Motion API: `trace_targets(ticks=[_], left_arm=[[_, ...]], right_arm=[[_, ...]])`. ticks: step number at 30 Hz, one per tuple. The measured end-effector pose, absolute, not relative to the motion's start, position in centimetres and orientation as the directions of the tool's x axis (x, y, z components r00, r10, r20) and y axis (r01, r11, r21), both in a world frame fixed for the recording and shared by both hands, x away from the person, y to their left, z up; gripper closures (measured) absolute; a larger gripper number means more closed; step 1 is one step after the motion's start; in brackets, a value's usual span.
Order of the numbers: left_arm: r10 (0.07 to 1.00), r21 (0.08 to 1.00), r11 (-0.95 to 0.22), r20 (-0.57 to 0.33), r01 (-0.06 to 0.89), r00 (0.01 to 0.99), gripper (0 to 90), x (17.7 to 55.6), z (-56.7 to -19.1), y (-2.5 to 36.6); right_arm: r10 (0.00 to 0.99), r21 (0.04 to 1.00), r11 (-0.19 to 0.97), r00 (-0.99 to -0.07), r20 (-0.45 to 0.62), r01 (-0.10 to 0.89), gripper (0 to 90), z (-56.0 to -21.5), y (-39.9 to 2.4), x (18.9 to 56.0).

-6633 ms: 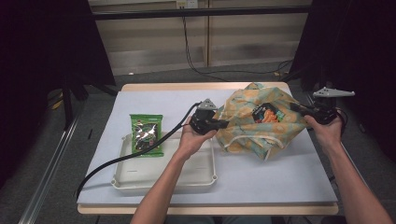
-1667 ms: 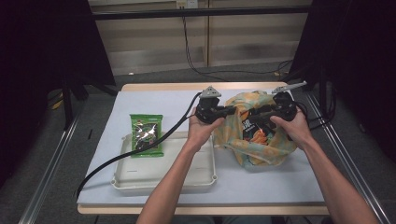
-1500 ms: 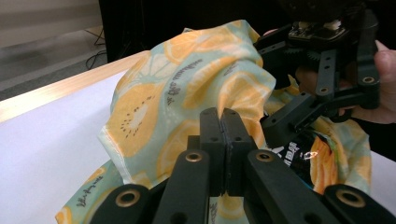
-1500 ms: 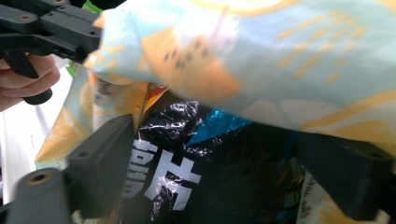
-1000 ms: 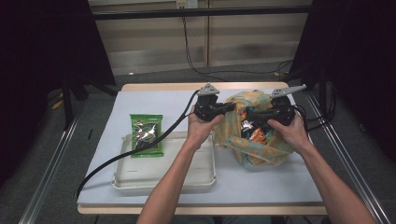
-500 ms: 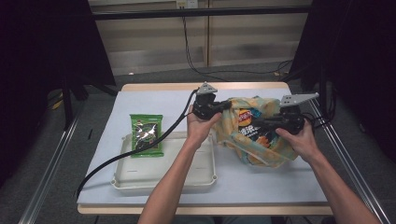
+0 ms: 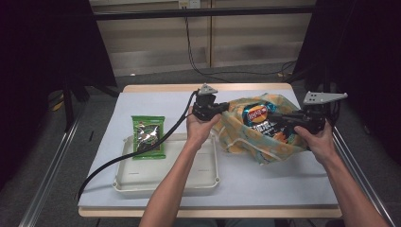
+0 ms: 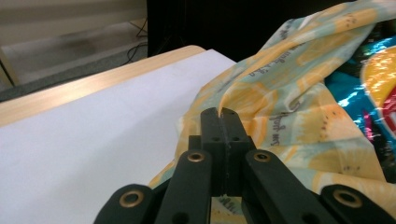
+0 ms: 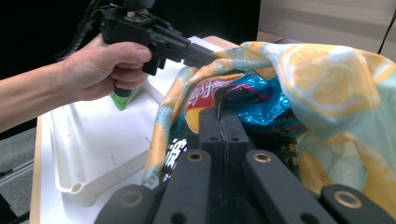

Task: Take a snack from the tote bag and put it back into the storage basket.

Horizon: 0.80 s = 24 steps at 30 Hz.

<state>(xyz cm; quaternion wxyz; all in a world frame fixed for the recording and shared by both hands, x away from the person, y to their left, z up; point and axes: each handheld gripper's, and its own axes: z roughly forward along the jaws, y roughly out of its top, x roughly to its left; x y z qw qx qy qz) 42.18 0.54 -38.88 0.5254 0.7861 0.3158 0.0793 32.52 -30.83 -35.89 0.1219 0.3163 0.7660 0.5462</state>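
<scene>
Left gripper (image 8: 223,112) pinches bag rim (image 8: 243,88); right gripper (image 9: 223,112) pinches chip packet (image 9: 243,95) edge. Thin foil may slip or tear.

A wooden-edged table (image 7: 156,88) fills the middle of the high view, its top covered by a pale white sheet that leaves a strip of bare wood along the far and near edges. Toward the lower left of the frame a shallow white tray (image 7: 198,177) lies flat on the sheet. A green snack packet (image 7: 148,136) lies with its lower end over the tray's far left rim and its upper end on the sheet. At the right of centre a fabric bag (image 7: 246,142) printed with yellow citrus slices sits slumped on the sheet, its mouth open, just beside the tray's right edge. A black cable (image 7: 118,158) trails across the tray and off the table's lower left corner.
</scene>
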Motion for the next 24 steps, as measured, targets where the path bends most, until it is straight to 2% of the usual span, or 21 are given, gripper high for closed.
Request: trace_targets(ticks=[10,14,17,18,24], left_arm=[[0.592,0.852,-0.294,-0.193,0.433,0.782,90.0,42.5,-40.1,0.4],[0.601,0.842,-0.29,-0.21,0.455,0.771,90.0,42.7,-40.7,0.5],[0.593,0.834,-0.252,-0.267,0.49,0.76,90.0,43.1,-40.9,1.1],[0.61,0.832,-0.278,-0.234,0.481,0.757,90.0,43.1,-40.8,1.1],[0.611,0.832,-0.261,-0.25,0.489,0.751,90.0,43.1,-41.0,1.2]], right_arm=[[0.619,0.926,0.145,-0.762,0.189,0.348,89.7,-36.1,-32.2,32.2],[0.613,0.931,0.116,-0.762,0.207,0.346,89.8,-36.1,-32.7,32.2],[0.603,0.936,0.089,-0.766,0.221,0.34,89.8,-36.1,-33.0,32.1],[0.605,0.936,0.083,-0.764,0.225,0.342,89.8,-36.1,-33.1,32.2],[0.588,0.94,0.075,-0.776,0.227,0.332,89.9,-35.8,-33.0,32.2]])
